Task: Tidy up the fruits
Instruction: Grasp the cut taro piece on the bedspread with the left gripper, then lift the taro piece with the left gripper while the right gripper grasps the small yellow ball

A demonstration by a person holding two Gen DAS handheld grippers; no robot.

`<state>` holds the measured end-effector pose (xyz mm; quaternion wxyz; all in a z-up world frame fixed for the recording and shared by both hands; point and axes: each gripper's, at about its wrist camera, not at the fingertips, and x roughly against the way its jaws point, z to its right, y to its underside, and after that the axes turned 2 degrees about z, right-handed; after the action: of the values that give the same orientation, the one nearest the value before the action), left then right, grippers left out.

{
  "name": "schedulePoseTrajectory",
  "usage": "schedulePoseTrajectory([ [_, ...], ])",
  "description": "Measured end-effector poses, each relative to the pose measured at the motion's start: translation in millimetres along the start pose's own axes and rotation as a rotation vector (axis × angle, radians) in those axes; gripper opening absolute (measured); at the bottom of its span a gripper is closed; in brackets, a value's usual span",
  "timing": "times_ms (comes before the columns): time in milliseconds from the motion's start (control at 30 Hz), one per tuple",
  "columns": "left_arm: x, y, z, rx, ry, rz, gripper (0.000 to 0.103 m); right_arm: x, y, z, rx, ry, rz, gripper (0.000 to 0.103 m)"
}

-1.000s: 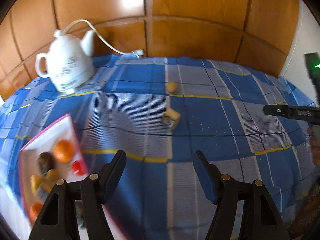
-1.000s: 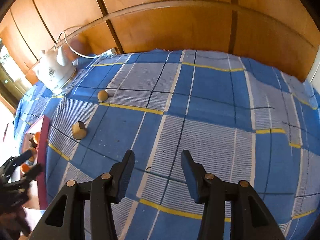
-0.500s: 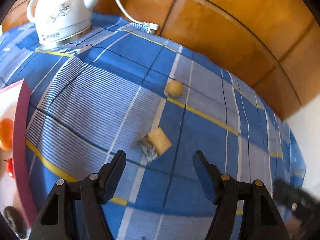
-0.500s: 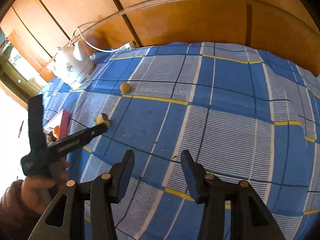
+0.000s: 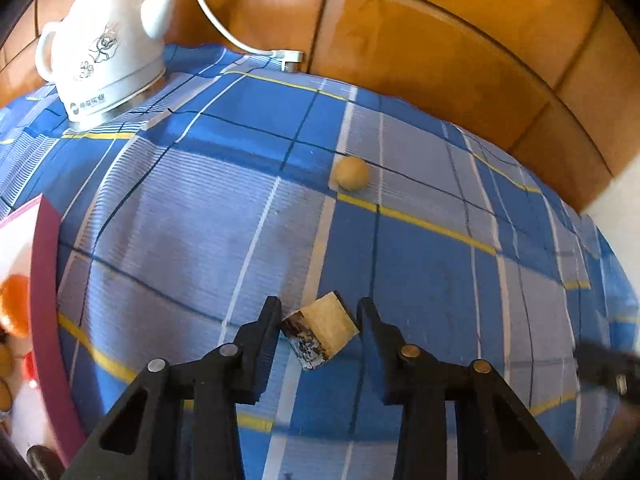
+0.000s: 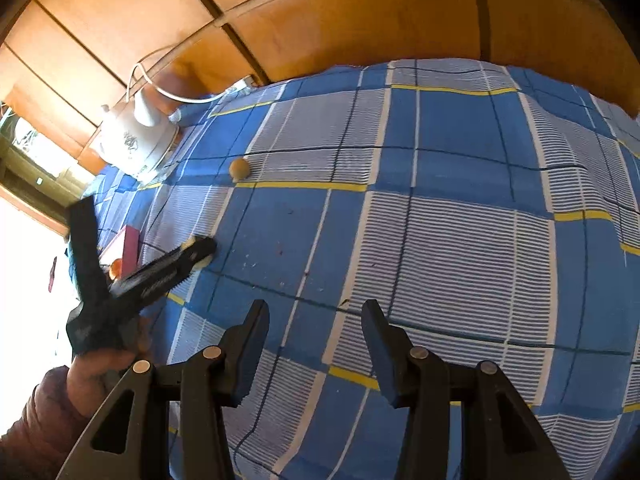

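Observation:
A tan fruit chunk (image 5: pixel 326 322) with a dark speckled end lies on the blue checked cloth. My left gripper (image 5: pixel 318 312) straddles it with the jaws closing in, and both pads touch its sides. In the right wrist view the left gripper (image 6: pixel 200 250) points down at the cloth, with a pale bit of the chunk (image 6: pixel 188 244) showing at its tip. A small round tan fruit (image 5: pixel 351 173) (image 6: pixel 239 169) sits farther back. My right gripper (image 6: pixel 314 316) hovers open over bare cloth, nothing between its fingers.
A pink-rimmed white tray (image 5: pixel 44 280) at the left holds an orange fruit (image 5: pixel 12 304) and other pieces. A white kettle (image 5: pixel 104 56) (image 6: pixel 136 144) with a cord stands at the back left. A wooden wall borders the far edge. A hand (image 6: pixel 100 364) holds the left gripper.
My left gripper swung from the tray side down and forward to the tan chunk, and its jaws narrowed until they touch it. The right gripper stayed over the same patch of cloth.

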<state>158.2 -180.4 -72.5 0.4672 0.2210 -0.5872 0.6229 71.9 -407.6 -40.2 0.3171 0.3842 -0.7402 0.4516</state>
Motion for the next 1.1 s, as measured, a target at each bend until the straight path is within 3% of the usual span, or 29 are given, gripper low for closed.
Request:
schedulePoseTrajectory([
  [233, 52, 46, 16, -0.222, 0.036, 0.061, 0.039, -10, 0, -2, 0.046, 0.052, 0.012, 0.049],
  [400, 77, 73, 16, -0.304, 0.084, 0.080, 0.039, -25, 9, -21, 0.115, 0.035, -0.032, 0.049],
  [533, 90, 76, 3, -0.291, 0.128, 0.098, 0.039, -37, 5, -46, 0.155, 0.029, -0.053, 0.049],
  [733, 106, 77, -16, -0.251, 0.147, 0.129, 0.039, -61, -39, -91, 0.170, -0.010, 0.003, 0.045],
  [867, 113, 79, -31, -0.224, 0.142, 0.142, 0.039, -91, -76, -111, 0.163, 0.009, 0.033, 0.045],
  [1100, 117, 77, -51, -0.177, 0.141, 0.146, 0.039, -146, -113, -119, 0.105, 0.069, -0.021, 0.045],
])
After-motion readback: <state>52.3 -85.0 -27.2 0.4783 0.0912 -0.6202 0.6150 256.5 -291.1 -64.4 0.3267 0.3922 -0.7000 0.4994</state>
